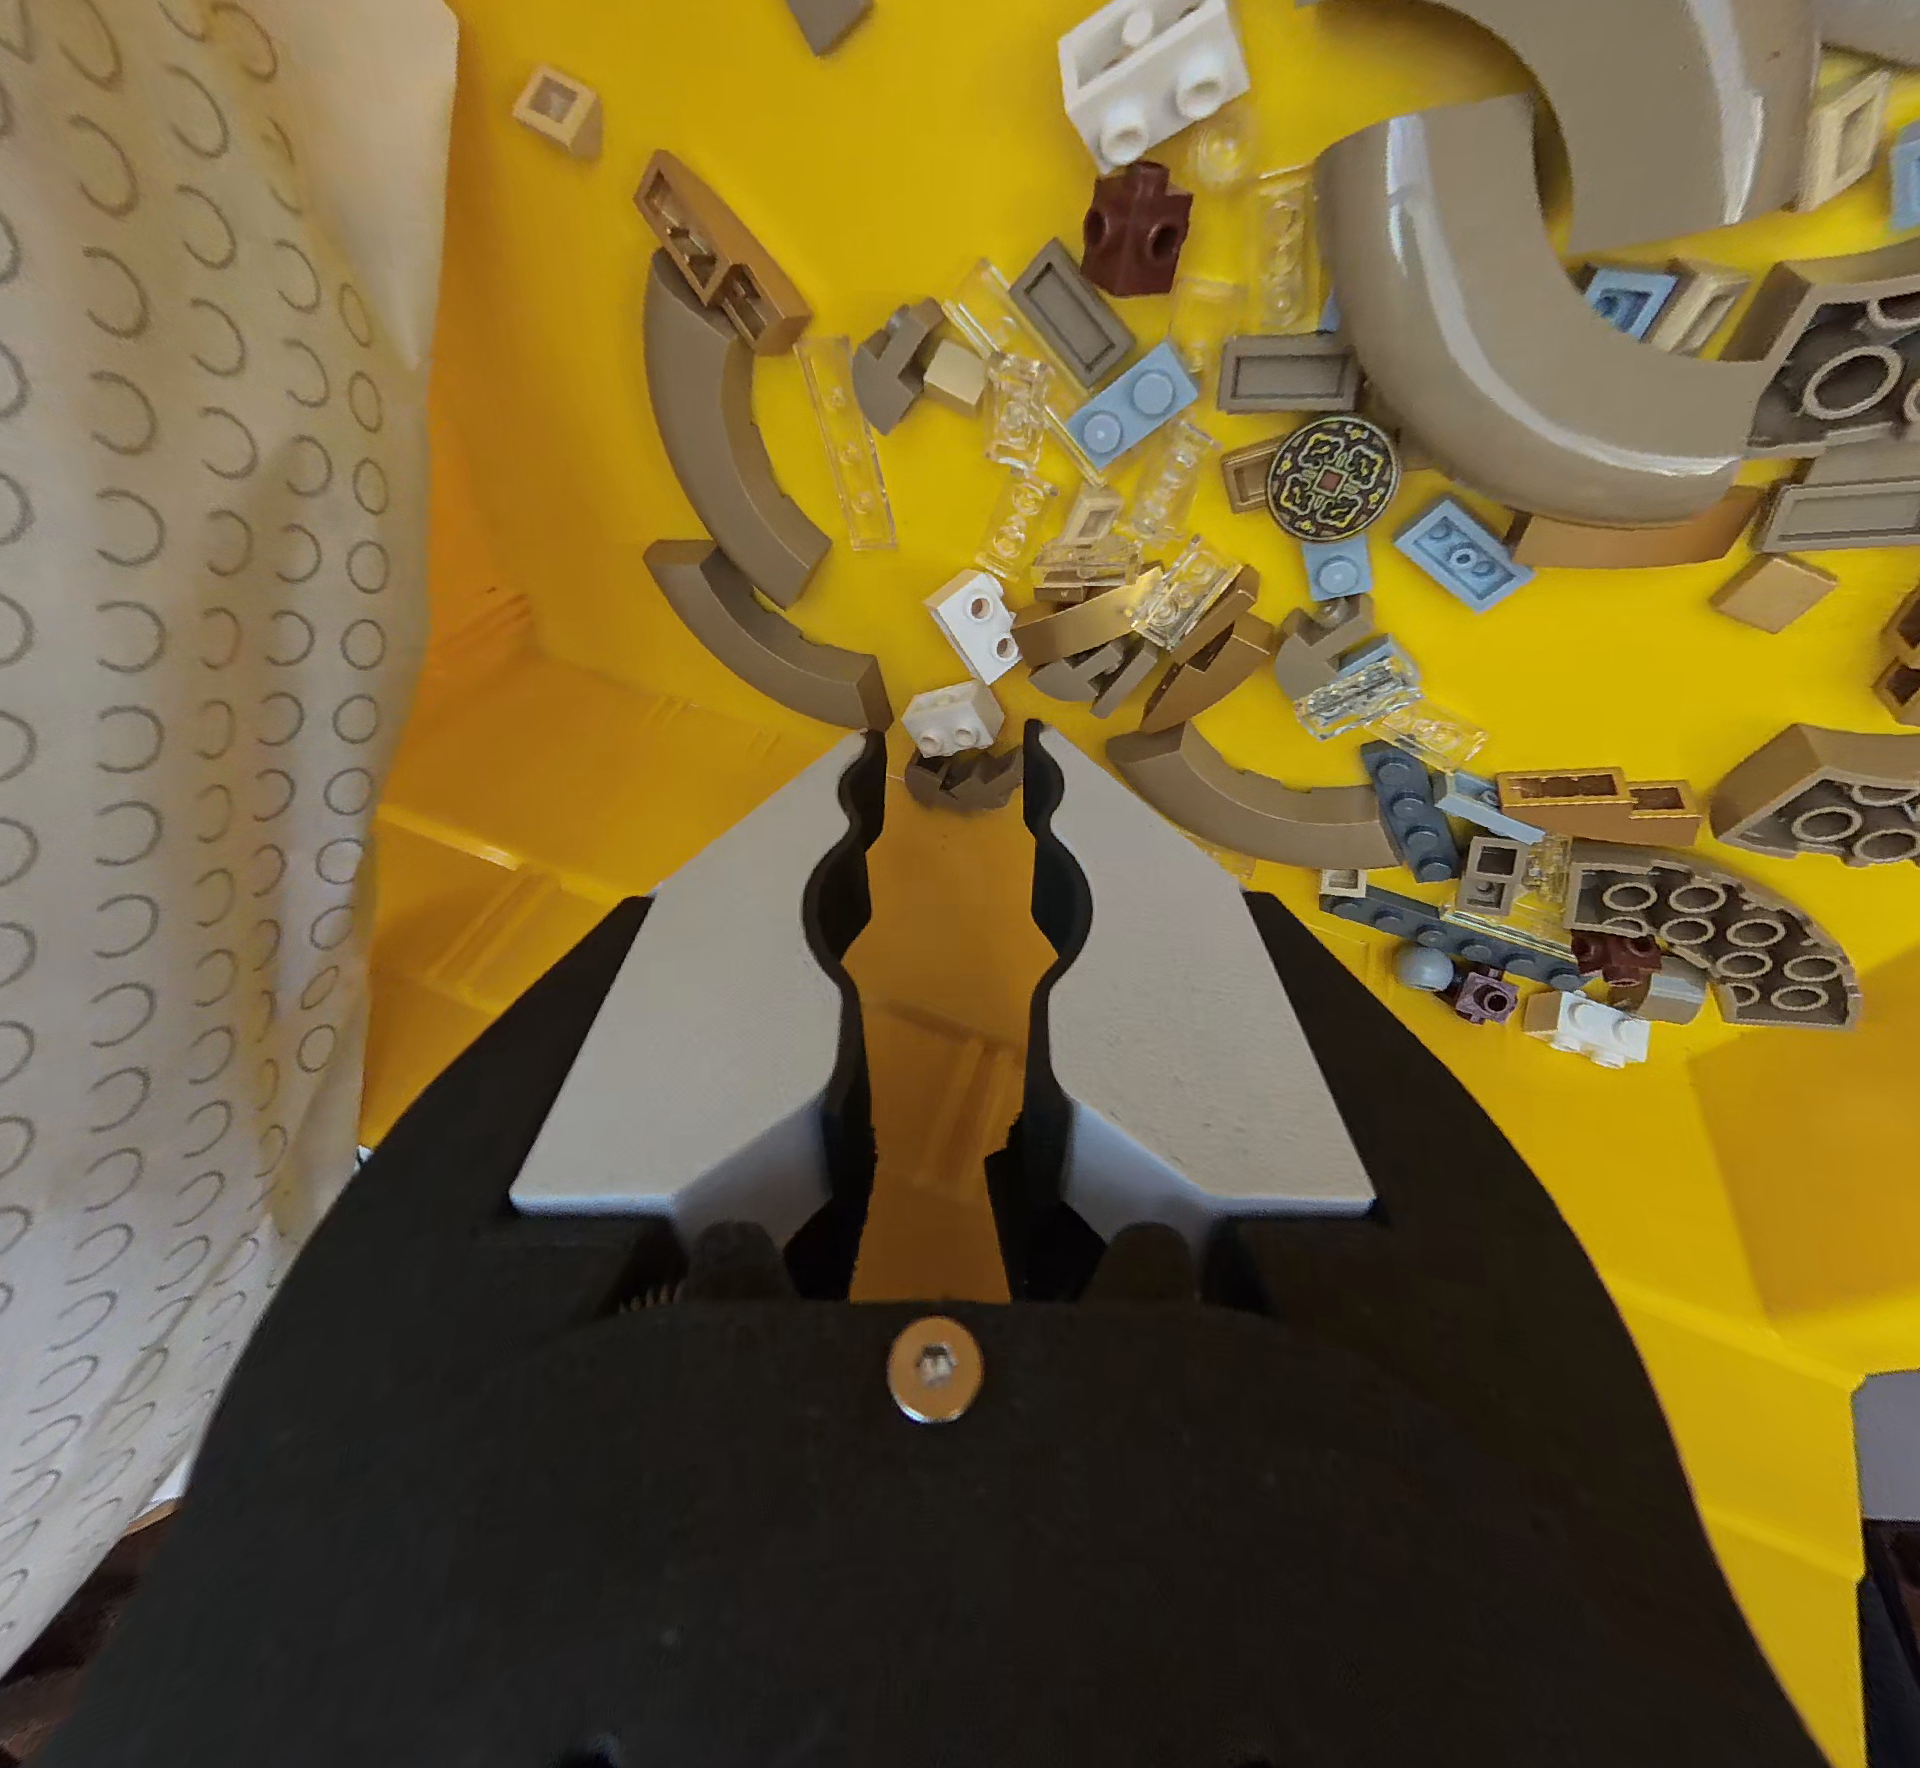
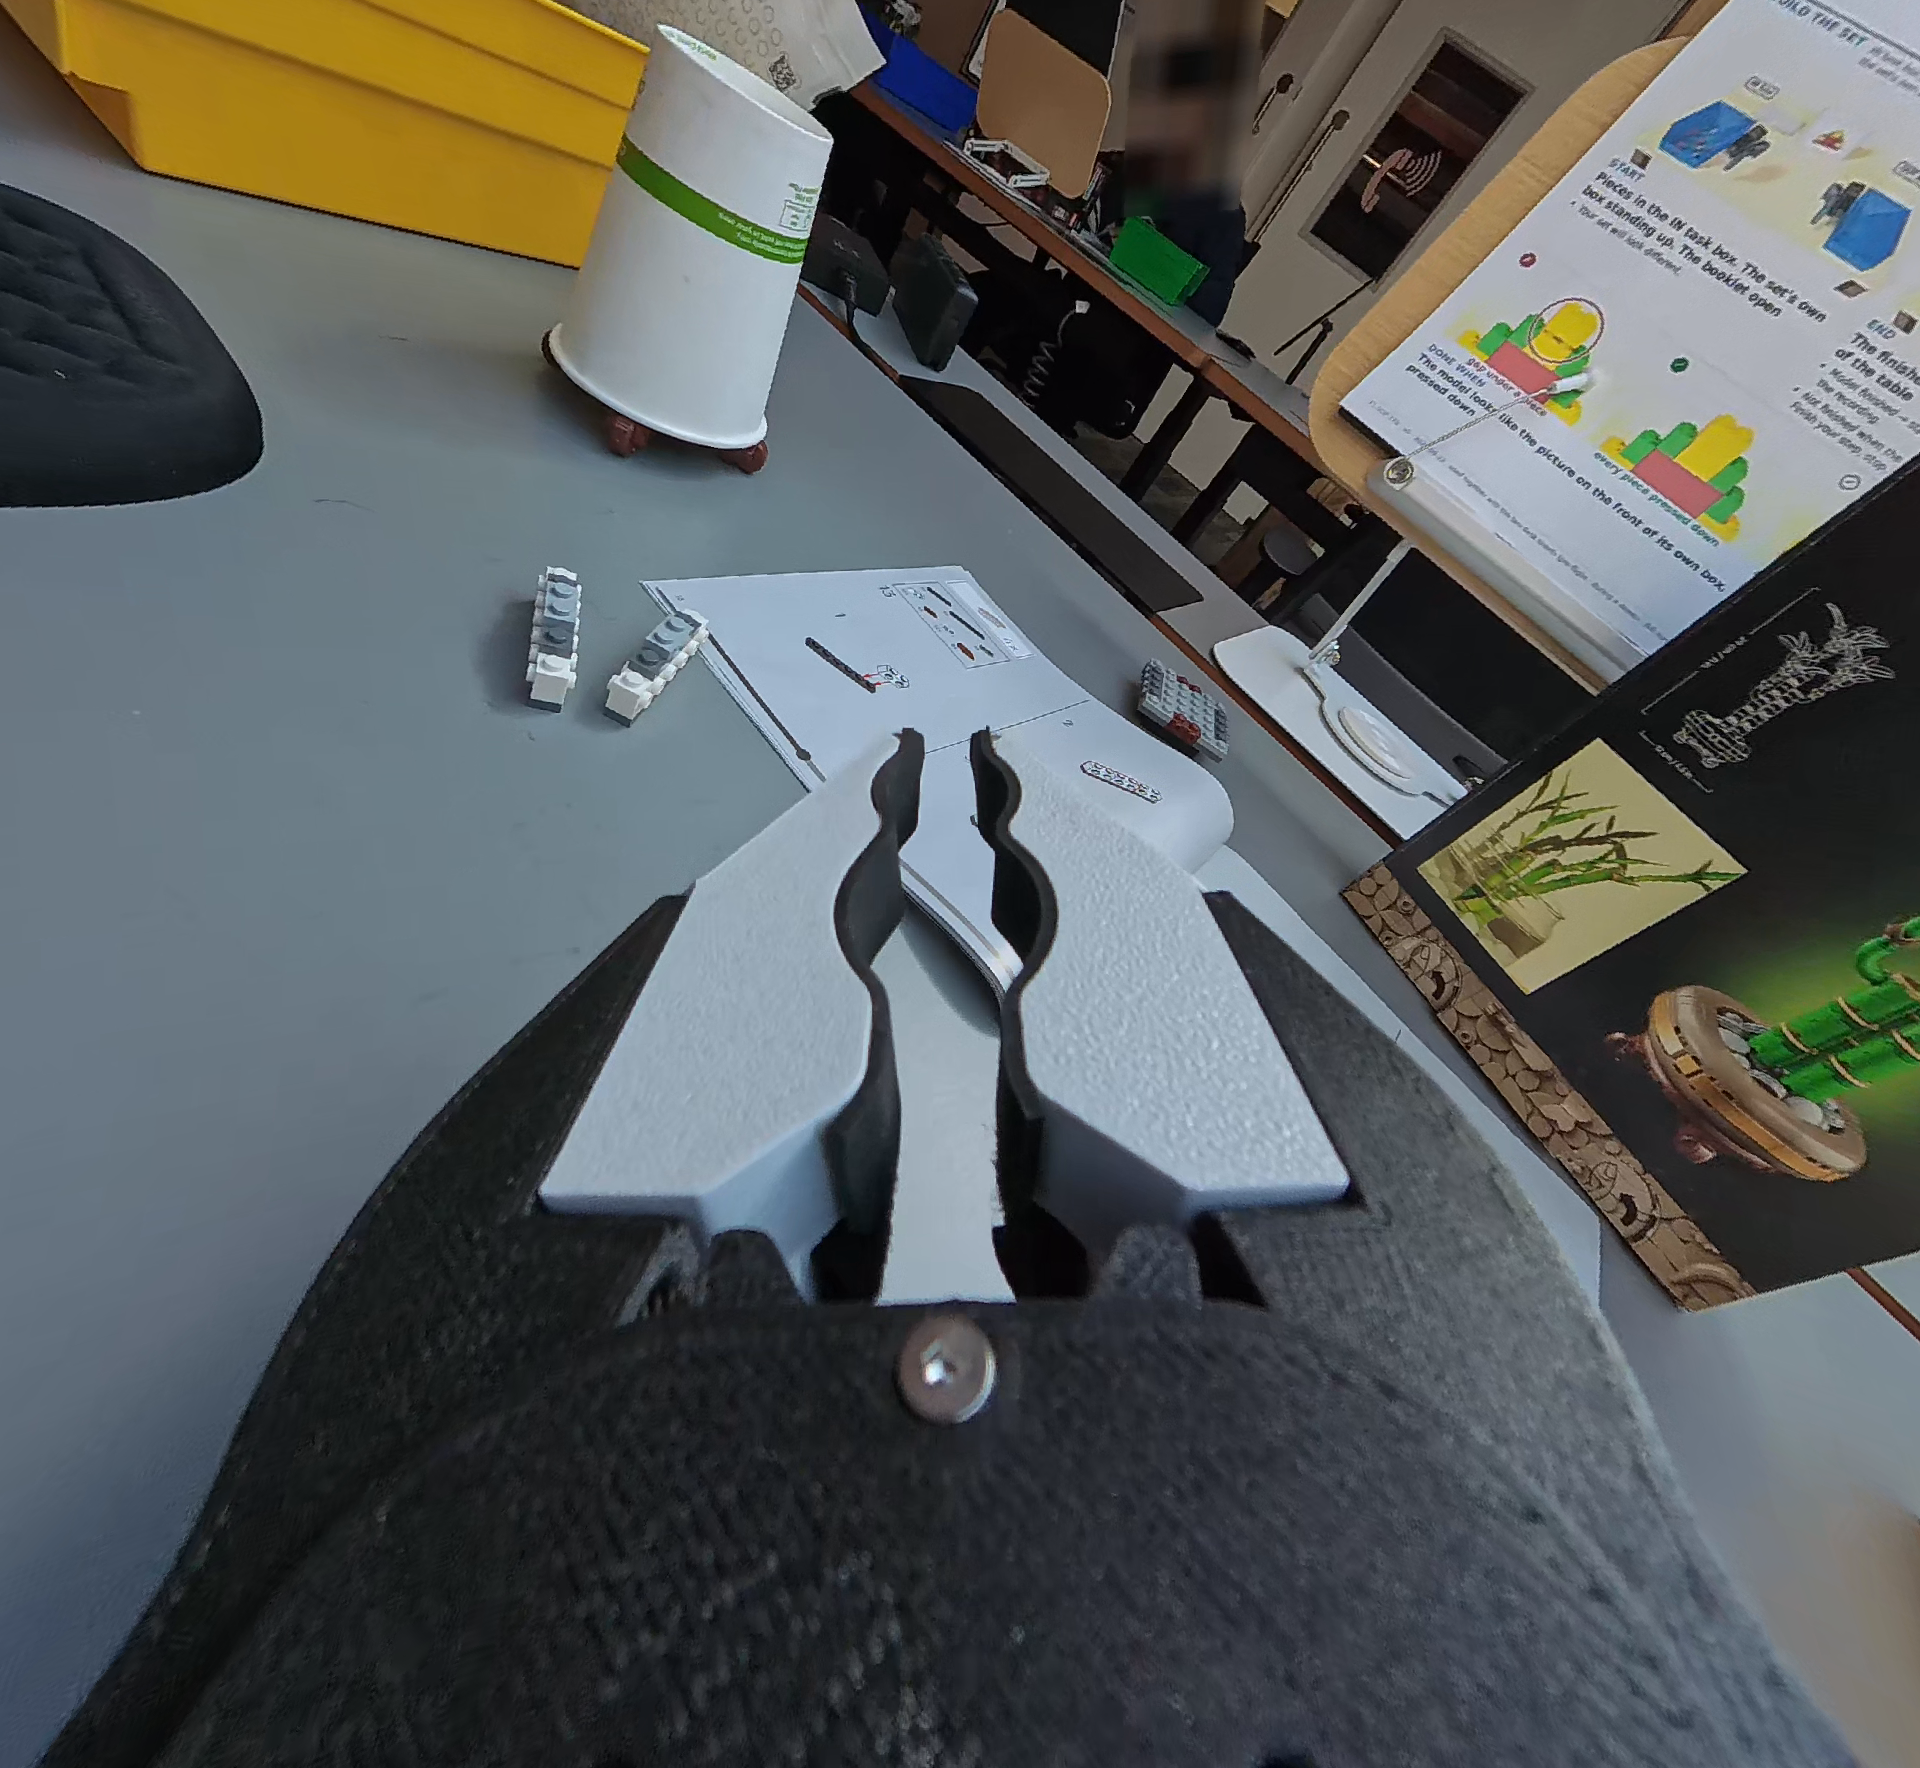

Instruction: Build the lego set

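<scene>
In the left wrist view my left gripper (image 1: 954, 742) hangs open over a yellow bin (image 1: 582, 4) full of loose tan, gold, clear, white and blue lego pieces. A small dark tan piece (image 1: 961, 778) lies between its fingertips, with a white stud brick (image 1: 951, 719) just beyond. Large tan curved pieces (image 1: 1507, 284) lie at the upper right. In the right wrist view my right gripper (image 2: 945, 742) is slightly open and empty above the open instruction booklet (image 2: 883, 669). Two white-and-grey brick strips (image 2: 556, 638) (image 2: 655, 664) lie on the grey table (image 2: 312, 783) left of the booklet.
A white paper bag (image 1: 156, 575) leans at the bin's left. On the table stand an upturned paper cup (image 2: 696, 253) on brown pieces, the yellow bin (image 2: 312, 77), a small grey assembly (image 2: 1184, 705), the set's box (image 2: 1683, 991) and an instruction sheet on a stand (image 2: 1683, 284). A person sits far behind. The tips of one gripper are about 55 cm away from the tips of the other.
</scene>
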`<state>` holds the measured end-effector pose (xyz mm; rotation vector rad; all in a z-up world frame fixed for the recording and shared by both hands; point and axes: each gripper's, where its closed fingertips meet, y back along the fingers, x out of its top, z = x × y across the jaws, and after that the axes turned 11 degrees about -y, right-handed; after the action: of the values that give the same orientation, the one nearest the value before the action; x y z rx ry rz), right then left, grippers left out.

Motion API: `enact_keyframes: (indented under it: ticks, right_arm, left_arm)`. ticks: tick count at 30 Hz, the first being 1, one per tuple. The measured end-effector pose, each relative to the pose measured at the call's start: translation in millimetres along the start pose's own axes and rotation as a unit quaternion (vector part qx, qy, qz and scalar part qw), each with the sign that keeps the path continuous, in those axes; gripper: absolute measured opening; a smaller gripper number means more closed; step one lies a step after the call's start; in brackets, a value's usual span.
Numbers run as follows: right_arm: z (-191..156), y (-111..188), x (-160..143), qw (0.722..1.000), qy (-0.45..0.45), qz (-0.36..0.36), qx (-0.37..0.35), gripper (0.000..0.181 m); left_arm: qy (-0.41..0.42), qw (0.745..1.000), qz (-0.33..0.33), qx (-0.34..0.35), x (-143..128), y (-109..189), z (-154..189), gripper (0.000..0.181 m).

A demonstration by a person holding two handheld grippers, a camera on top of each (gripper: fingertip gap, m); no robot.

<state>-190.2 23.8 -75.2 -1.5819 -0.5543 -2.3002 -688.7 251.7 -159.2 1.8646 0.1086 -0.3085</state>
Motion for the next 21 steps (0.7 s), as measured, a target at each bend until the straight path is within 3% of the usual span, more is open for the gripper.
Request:
enact_keyframes:
  ticks: [13,17,19,21]
  right_arm:
    - [-1,0,0,1.000,0.003,0.000,0.002,0.008]
    - [-2,0,1,1.000,0.005,0.003,0.002,0.008]
    - [-2,0,1,1.000,0.006,0.002,0.002,0.009]
    - [-2,-1,0,1.000,0.008,-0.001,0.001,0.009]
  left_arm:
    - [0.002,0.999,-0.016,0.033,-3,6,-3,0.014]
    - [0.016,0.994,0.021,0.107,4,58,-13,0.014]
    - [0.023,0.986,0.082,0.143,29,105,-10,0.014]
    - [0.011,0.974,0.160,0.160,73,155,7,0.014]
